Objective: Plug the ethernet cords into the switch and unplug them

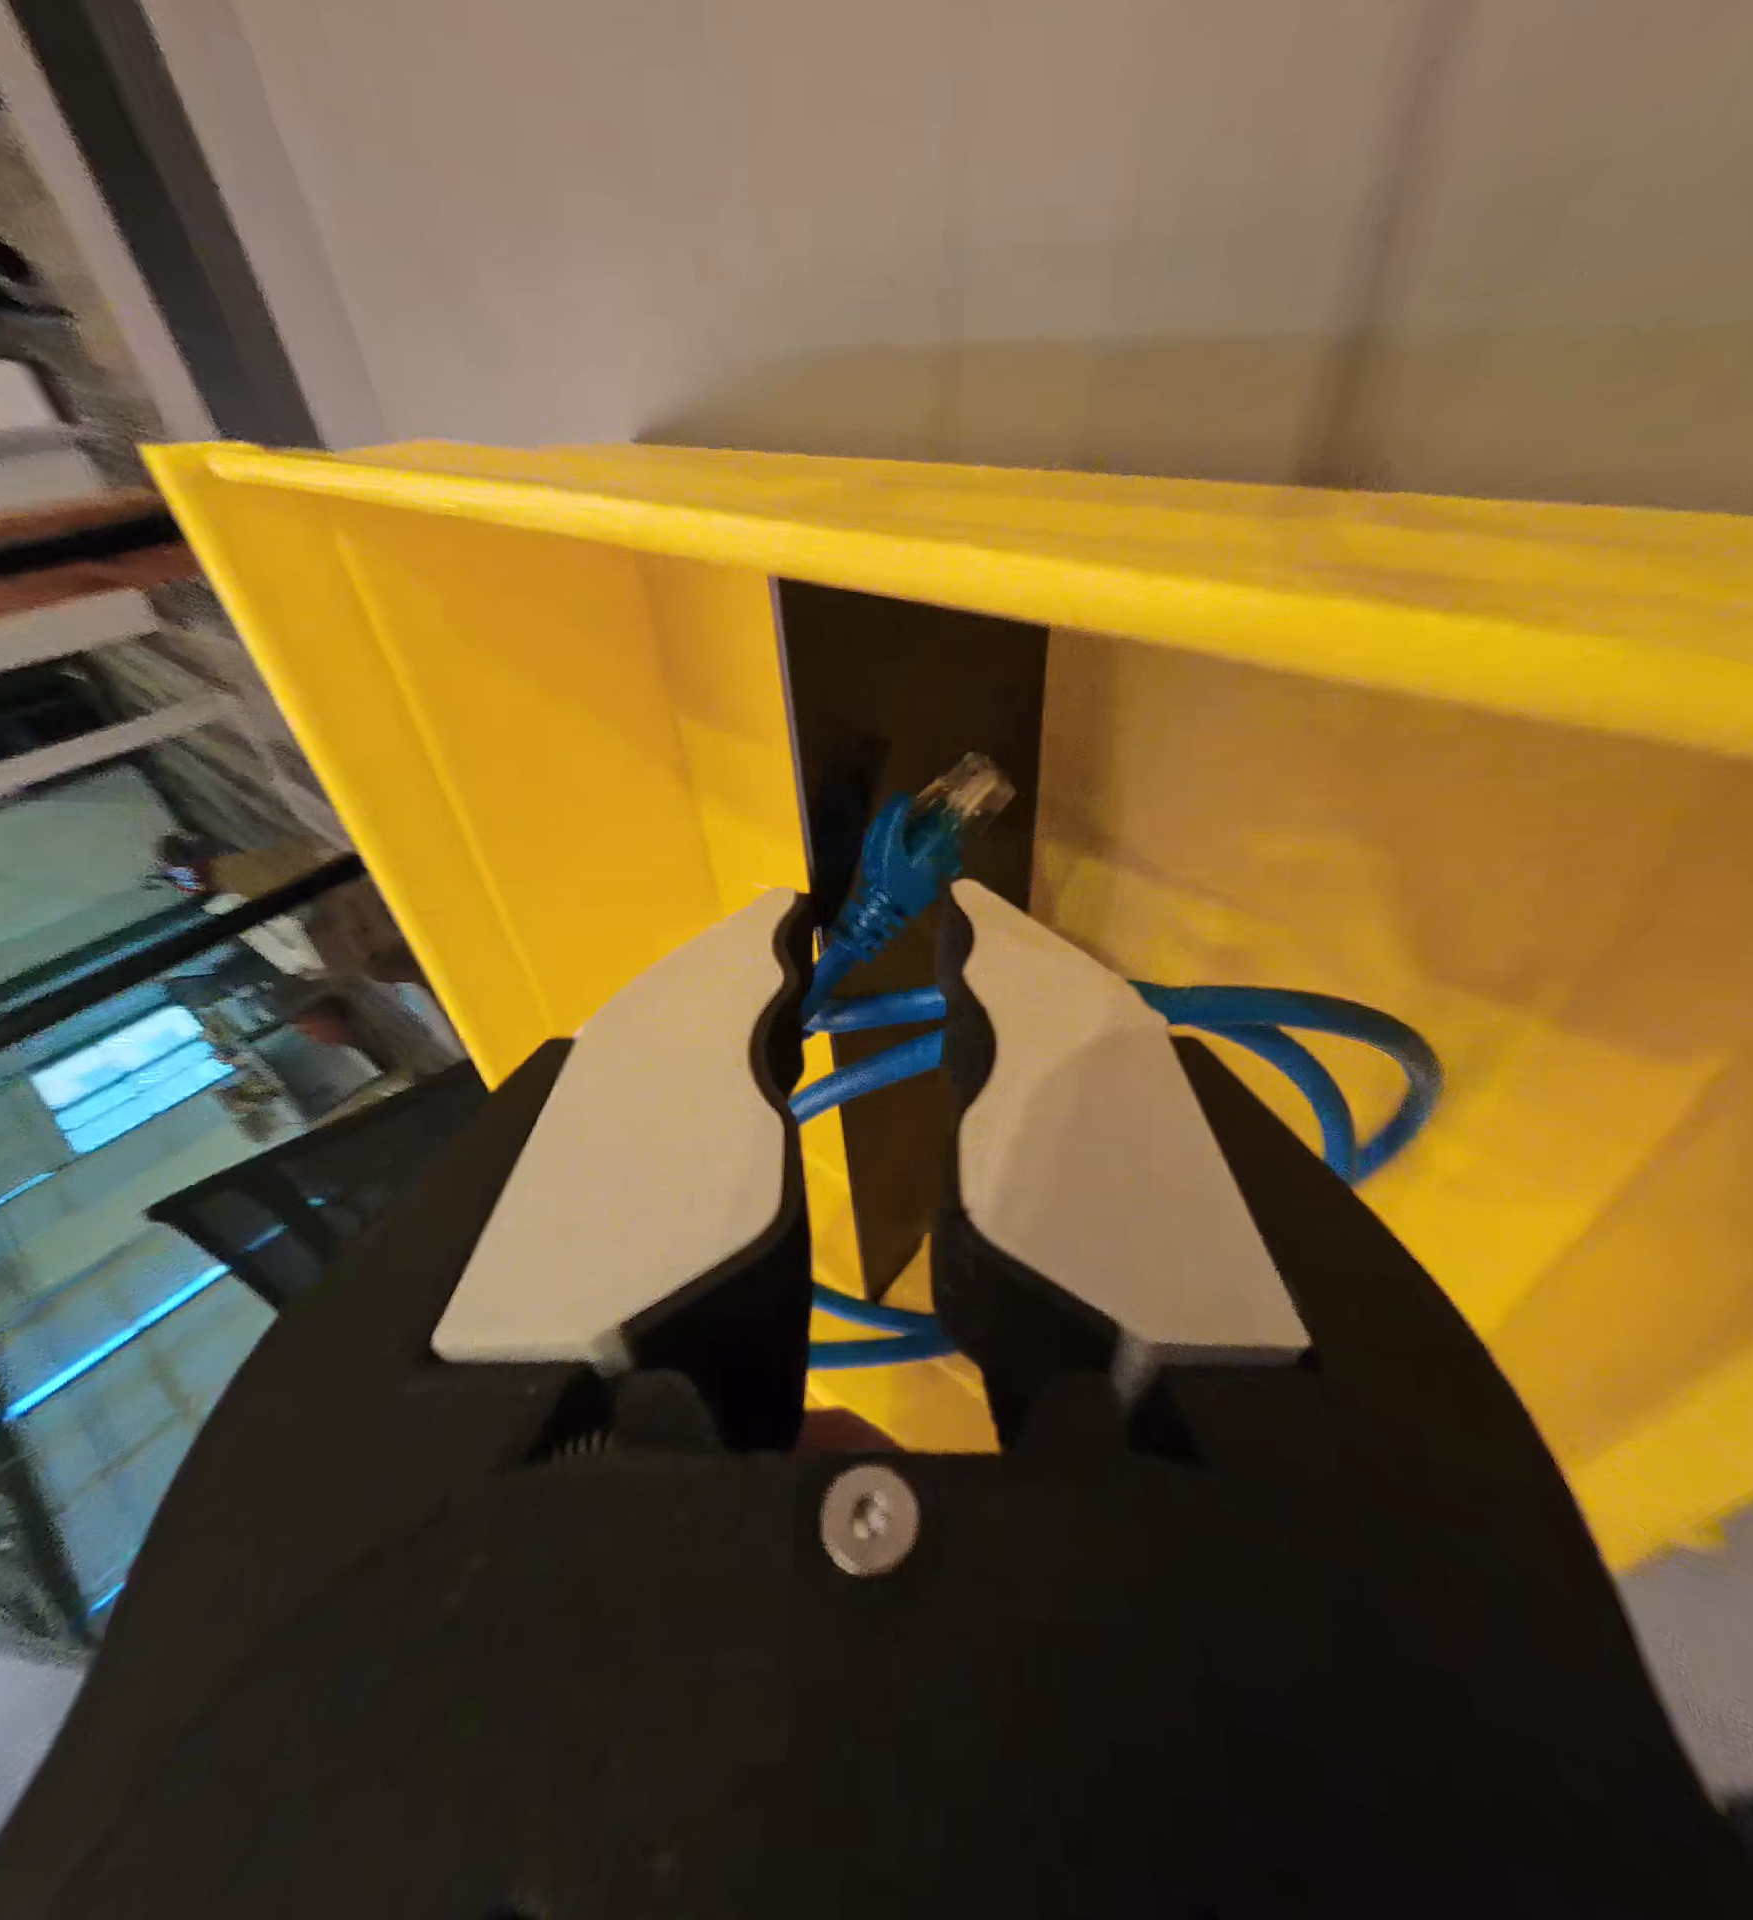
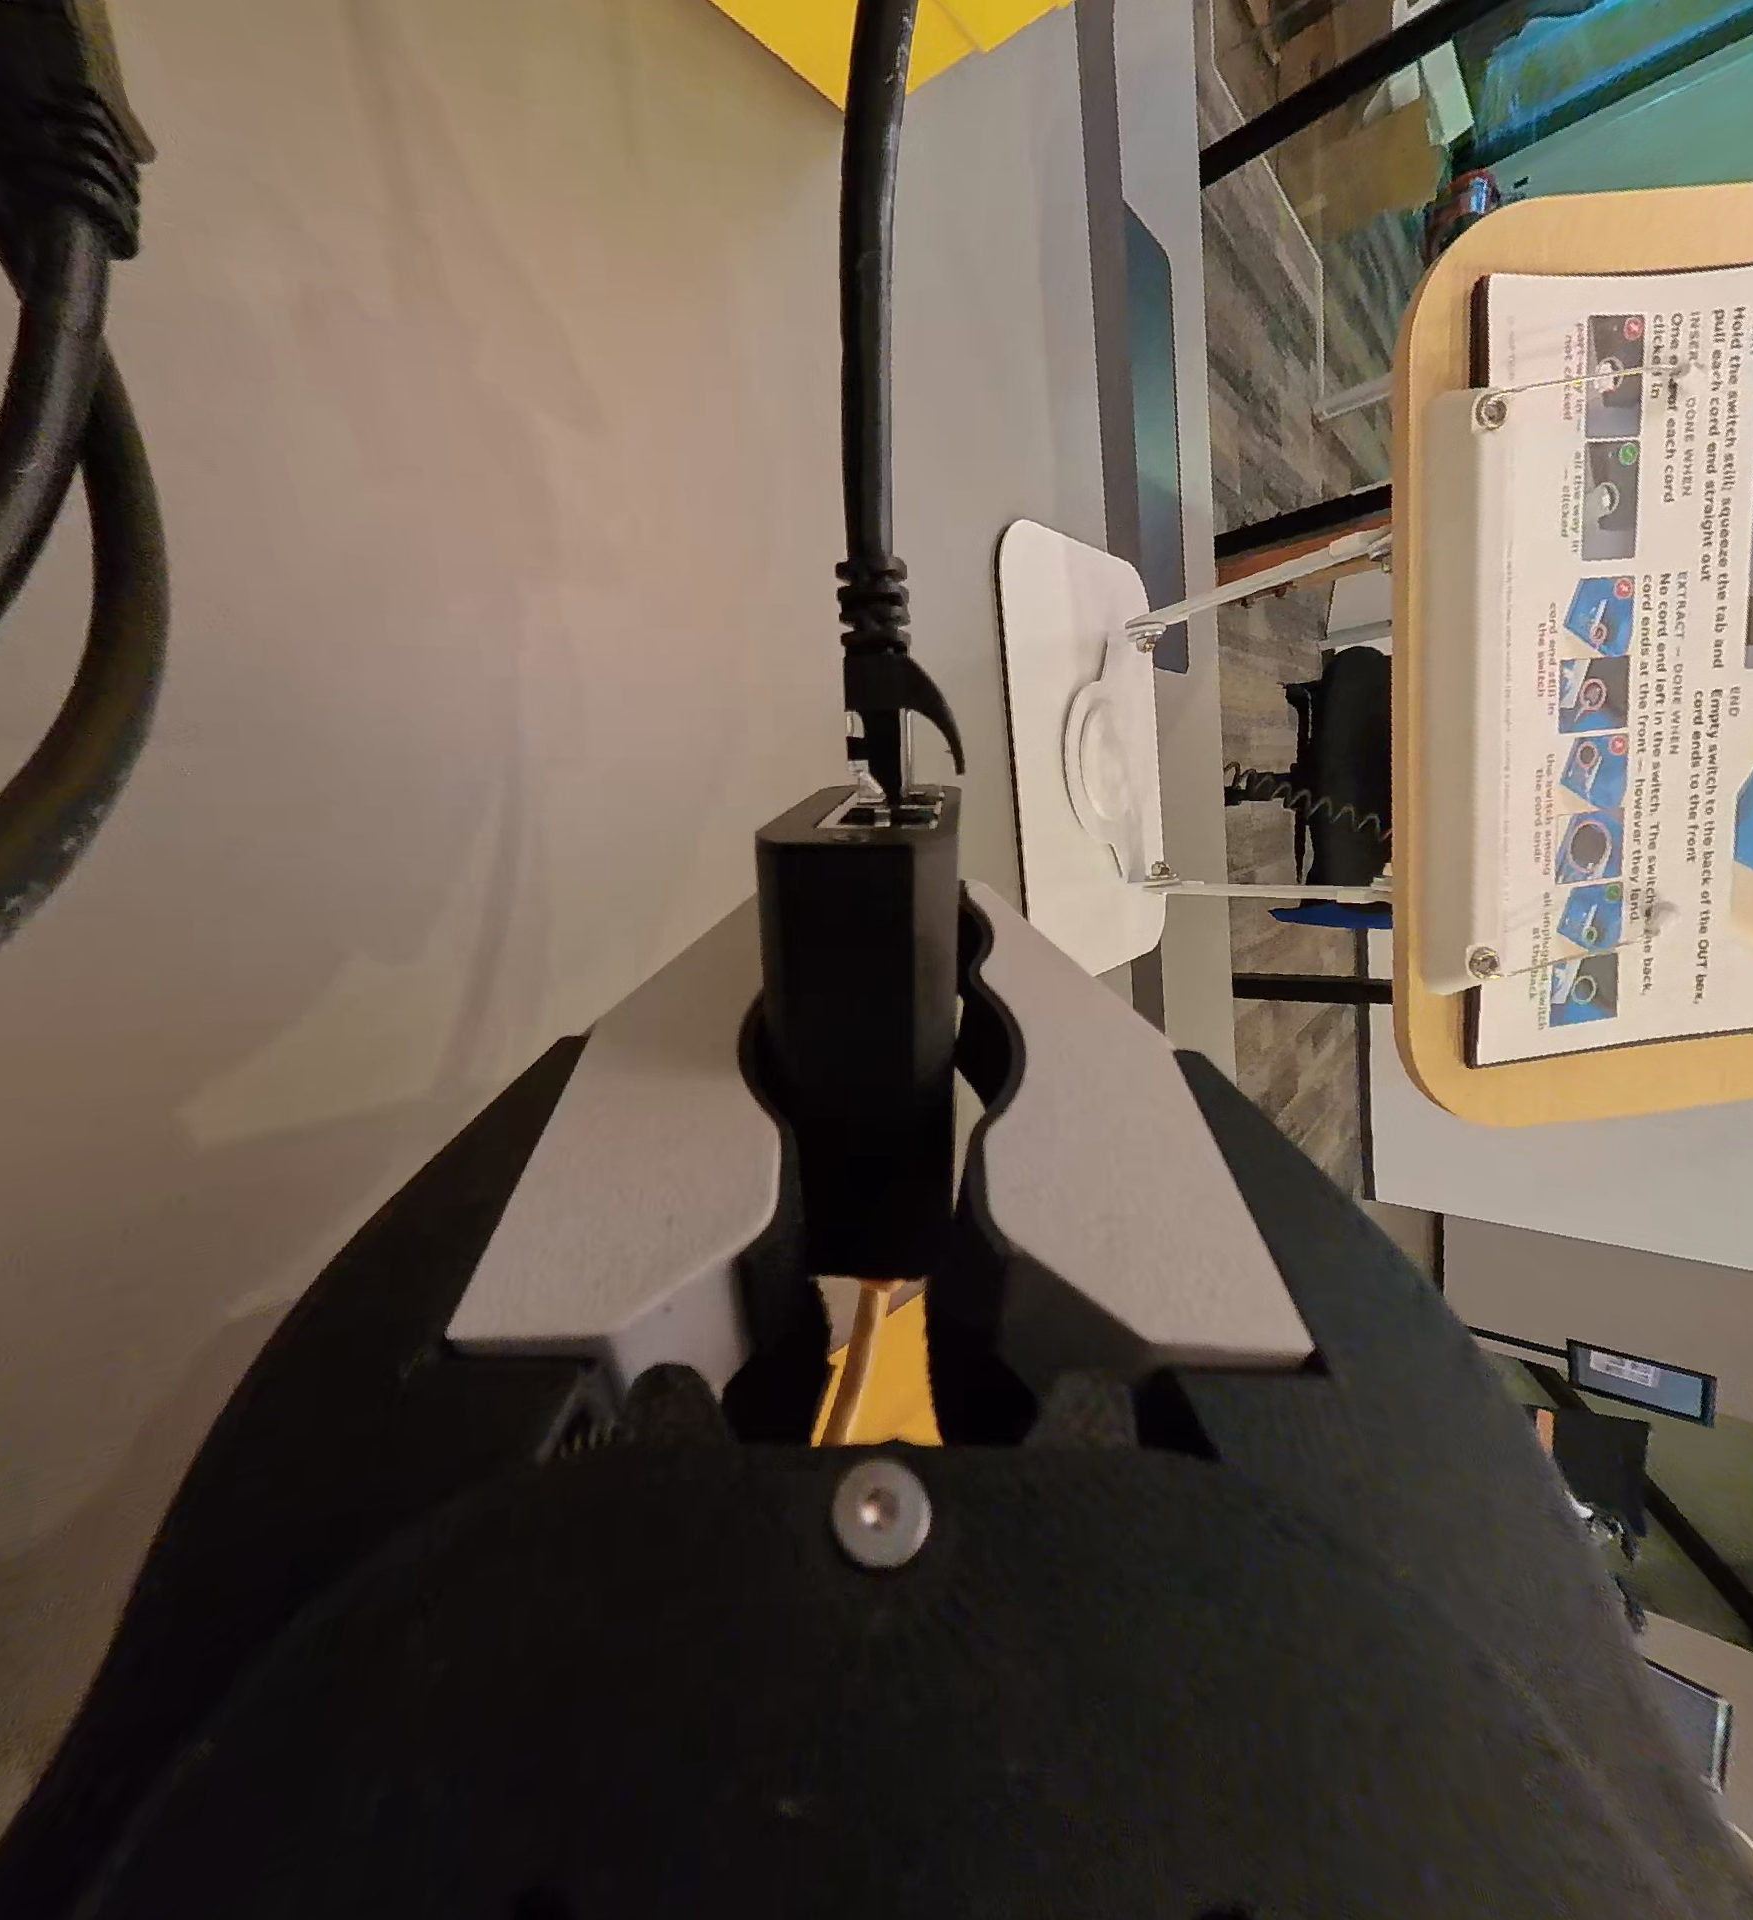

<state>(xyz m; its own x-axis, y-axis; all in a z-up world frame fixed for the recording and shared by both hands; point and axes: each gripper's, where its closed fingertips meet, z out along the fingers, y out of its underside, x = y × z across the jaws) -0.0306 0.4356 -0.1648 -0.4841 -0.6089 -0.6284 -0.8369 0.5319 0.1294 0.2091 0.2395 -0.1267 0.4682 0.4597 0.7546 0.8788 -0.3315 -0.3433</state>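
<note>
In the right wrist view my right gripper (image 2: 867,935) is shut on a small black switch (image 2: 851,987), which stands up between the grey fingers (image 2: 664,1122). A black ethernet cord (image 2: 872,312) comes down from above and its plug (image 2: 877,717) sits in a port on the switch's end face. I cannot tell how deep it sits. In the left wrist view my left gripper (image 1: 877,899) is open, its tips just short of a blue ethernet cord (image 1: 1267,1013) coiled in a yellow box (image 1: 1267,831). The cord's clear plug (image 1: 971,784) points up, free.
A dark upright panel (image 1: 913,686) stands in the yellow box behind the blue plug. Loops of black cord (image 2: 30,436) hang at the left of the right wrist view. A wooden stand with an instruction sheet (image 2: 1630,665) and a white pad (image 2: 1069,644) are to the right. Spacing between my two grippers at the tips: around 30 cm.
</note>
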